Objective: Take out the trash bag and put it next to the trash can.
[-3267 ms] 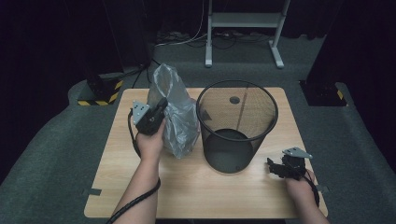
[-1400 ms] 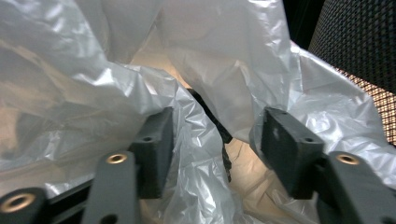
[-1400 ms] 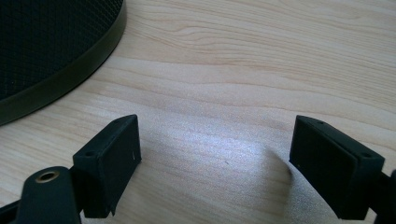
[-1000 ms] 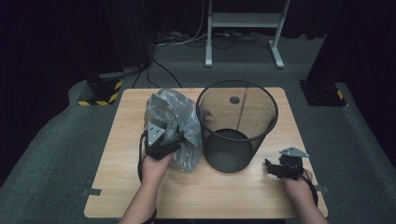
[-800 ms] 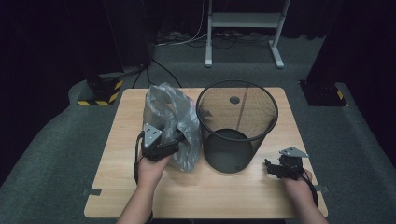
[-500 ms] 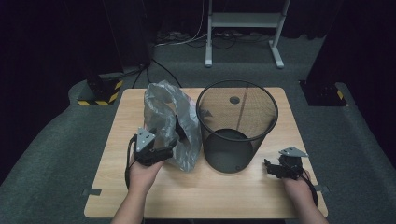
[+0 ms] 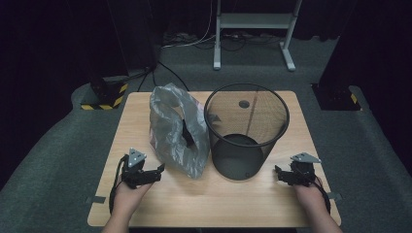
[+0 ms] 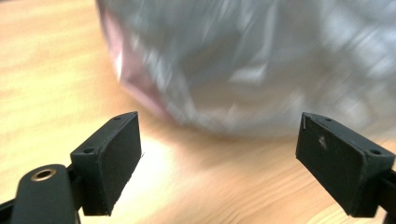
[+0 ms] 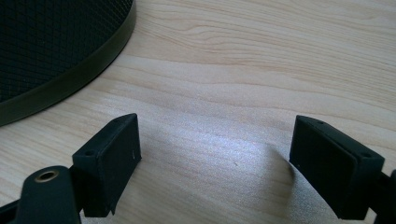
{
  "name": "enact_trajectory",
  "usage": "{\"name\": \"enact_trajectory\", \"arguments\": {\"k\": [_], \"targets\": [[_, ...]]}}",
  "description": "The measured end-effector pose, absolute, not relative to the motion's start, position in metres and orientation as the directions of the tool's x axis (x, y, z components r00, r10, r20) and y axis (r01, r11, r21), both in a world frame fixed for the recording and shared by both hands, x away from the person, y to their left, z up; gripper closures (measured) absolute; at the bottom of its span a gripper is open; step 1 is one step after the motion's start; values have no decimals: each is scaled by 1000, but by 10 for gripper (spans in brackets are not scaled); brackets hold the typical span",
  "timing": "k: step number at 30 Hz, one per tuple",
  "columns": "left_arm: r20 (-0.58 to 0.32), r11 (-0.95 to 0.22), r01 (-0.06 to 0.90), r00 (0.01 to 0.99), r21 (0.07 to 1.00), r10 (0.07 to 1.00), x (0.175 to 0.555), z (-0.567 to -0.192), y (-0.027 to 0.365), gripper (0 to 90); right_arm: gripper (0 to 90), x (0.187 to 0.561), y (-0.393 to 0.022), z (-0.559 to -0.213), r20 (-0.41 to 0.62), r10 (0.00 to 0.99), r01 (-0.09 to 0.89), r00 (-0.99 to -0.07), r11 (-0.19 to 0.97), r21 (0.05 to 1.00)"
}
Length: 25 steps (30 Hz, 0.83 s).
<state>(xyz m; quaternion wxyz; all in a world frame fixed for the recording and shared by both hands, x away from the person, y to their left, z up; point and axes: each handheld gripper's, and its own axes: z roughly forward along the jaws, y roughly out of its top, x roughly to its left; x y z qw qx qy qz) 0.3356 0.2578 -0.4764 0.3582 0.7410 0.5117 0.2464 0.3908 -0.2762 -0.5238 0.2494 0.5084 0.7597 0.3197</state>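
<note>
Two grippers sit low in the frame, both with fingers spread and nothing between them. My left gripper [image 7: 154,172] is the nearer one to the grey plastic bag [image 7: 177,131], which stands up-right of it at frame centre, leaning against the black mesh wastebasket [image 7: 247,131]. That wastebasket looks empty. My right gripper [image 7: 280,174] rests on the worktop [image 7: 218,199] just right of the basket.

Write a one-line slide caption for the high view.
Grey plastic bag stands beside black mesh bin; both grippers rest open on the table.

A pale wooden desk [image 7: 145,121] carries two things. A crumpled grey plastic bag [image 7: 177,131] stands just beside a black mesh bin [image 7: 246,131].
</note>
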Motion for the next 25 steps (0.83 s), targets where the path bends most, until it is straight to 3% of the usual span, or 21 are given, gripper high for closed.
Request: {"name": "enact_trajectory", "arguments": {"k": [9,15,25], "targets": [[2,-218,675,305,705,952,339,-526,271,133,159,390,-276,-524,-59,930,610,-361,284,740],[-5,-194,679,279,708,960,341,-529,265,24,159,389,-274,-524,-55,927,608,-370,287,740],[-1,-190,682,269,707,963,341,-529,263,16,159,389,-274,-524,-38,934,622,-356,267,737]]}}
